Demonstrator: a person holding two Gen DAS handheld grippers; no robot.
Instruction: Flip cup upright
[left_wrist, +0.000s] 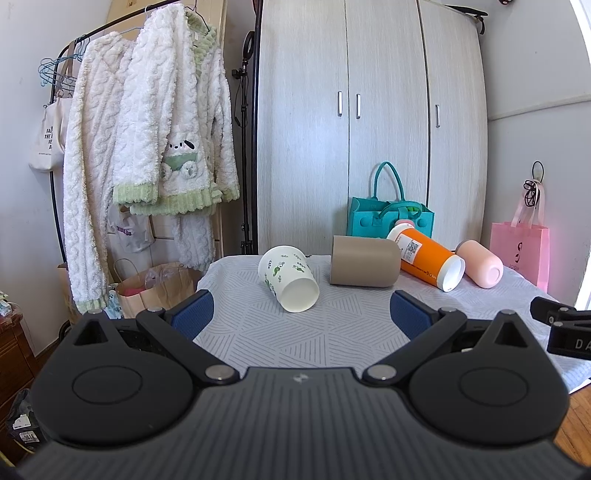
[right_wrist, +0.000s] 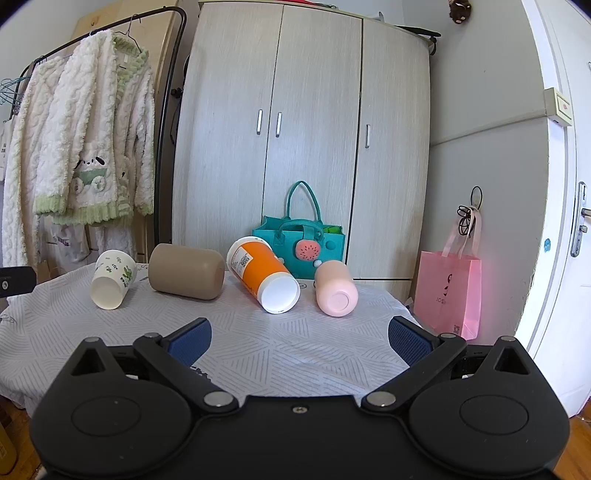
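Several cups lie on their sides on the cloth-covered table. From the left: a white cup with green prints, a tan cup, an orange cup with white ends and a pink cup. My left gripper is open and empty, just short of the white cup. My right gripper is open and empty, short of the orange and pink cups. Its black body shows at the right edge of the left wrist view.
A teal felt bag stands behind the cups in front of a wardrobe. A clothes rack with fluffy robes and paper bags are on the left. A pink bag hangs on the right wall.
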